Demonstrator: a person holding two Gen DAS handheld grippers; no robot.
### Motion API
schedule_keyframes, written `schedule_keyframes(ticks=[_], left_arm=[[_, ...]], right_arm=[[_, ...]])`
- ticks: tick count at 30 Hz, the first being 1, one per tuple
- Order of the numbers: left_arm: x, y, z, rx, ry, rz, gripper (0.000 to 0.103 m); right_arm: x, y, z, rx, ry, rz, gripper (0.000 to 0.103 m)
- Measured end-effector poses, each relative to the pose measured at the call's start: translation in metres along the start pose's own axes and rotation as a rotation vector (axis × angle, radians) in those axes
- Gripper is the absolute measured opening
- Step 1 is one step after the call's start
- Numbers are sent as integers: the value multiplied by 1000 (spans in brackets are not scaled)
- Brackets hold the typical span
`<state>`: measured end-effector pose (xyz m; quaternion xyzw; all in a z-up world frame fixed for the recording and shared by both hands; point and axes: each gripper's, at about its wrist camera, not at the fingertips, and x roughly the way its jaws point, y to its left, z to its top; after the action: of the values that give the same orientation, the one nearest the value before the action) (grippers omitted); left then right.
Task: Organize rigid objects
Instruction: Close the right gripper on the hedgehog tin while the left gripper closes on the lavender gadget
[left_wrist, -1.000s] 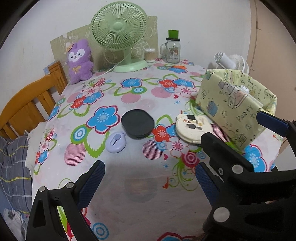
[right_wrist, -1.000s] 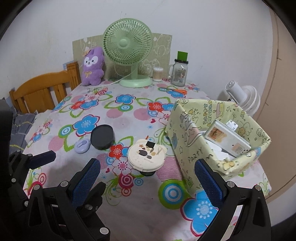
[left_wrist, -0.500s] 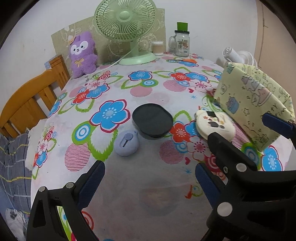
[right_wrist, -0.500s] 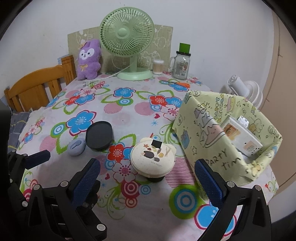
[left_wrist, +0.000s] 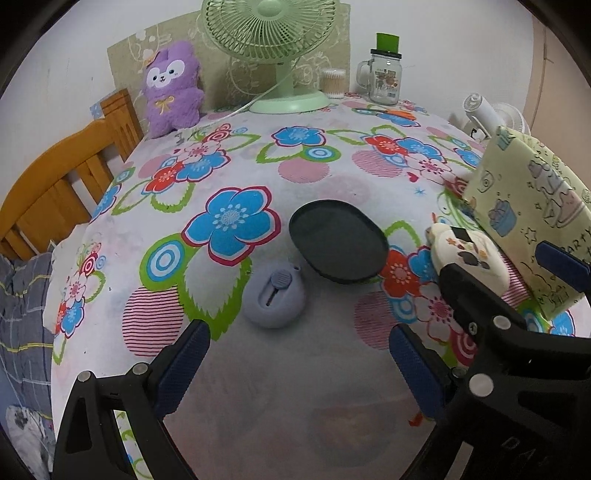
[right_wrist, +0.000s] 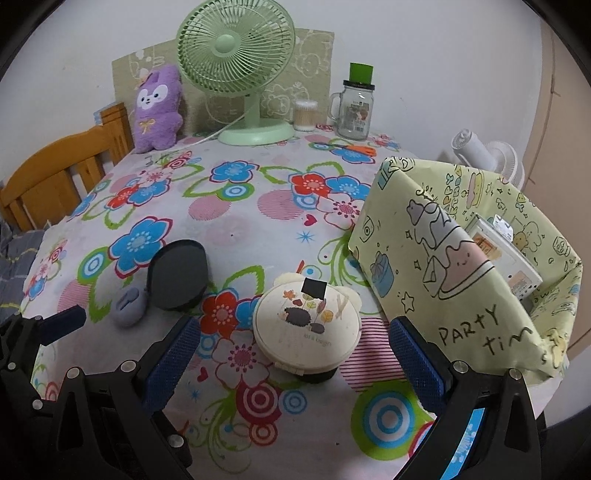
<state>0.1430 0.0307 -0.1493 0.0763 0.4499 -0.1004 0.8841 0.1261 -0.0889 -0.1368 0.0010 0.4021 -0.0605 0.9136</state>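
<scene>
The purple case (left_wrist: 275, 301) lay on the table (left_wrist: 314, 173), its slot pointing away and to the right, toward the black lid (left_wrist: 338, 240) that touched it. The cream case (right_wrist: 307, 329) sat beside the yellow bag (right_wrist: 454, 269). Bare cloth lay in front of both cases. The left gripper (left_wrist: 297, 356) and right gripper (right_wrist: 293, 350) had their fingers spread wide, holding nothing. Both had come closer than half a second before.
</scene>
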Motion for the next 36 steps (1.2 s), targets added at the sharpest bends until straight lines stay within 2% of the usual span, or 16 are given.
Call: schedule_keyframes(ticks=[3,17,21,24,26,30,36], left_arm=[[5,3,2,-8,9,-2,93],[20,14,14,-43,-4,3,92],[19,13,16,-40,-10,-20,79],[16,8,16,-8,-20,-30,69],[15,6,16,2,-23,-42,62],[14,0,16,26,-24,-72,42],[11,-5,15,39,-20,-42,40]], right_arm=[[6,2,2,5,3,-6,103],[25,-1,8,129,-9,-61,101],[35,-6,7,177,35,-75,93],[44,-12,5,212,94,-78,82],[45,-11,5,205,100,-81,78],[46,-10,6,187,110,-80,78],[42,-12,6,163,116,-72,77]])
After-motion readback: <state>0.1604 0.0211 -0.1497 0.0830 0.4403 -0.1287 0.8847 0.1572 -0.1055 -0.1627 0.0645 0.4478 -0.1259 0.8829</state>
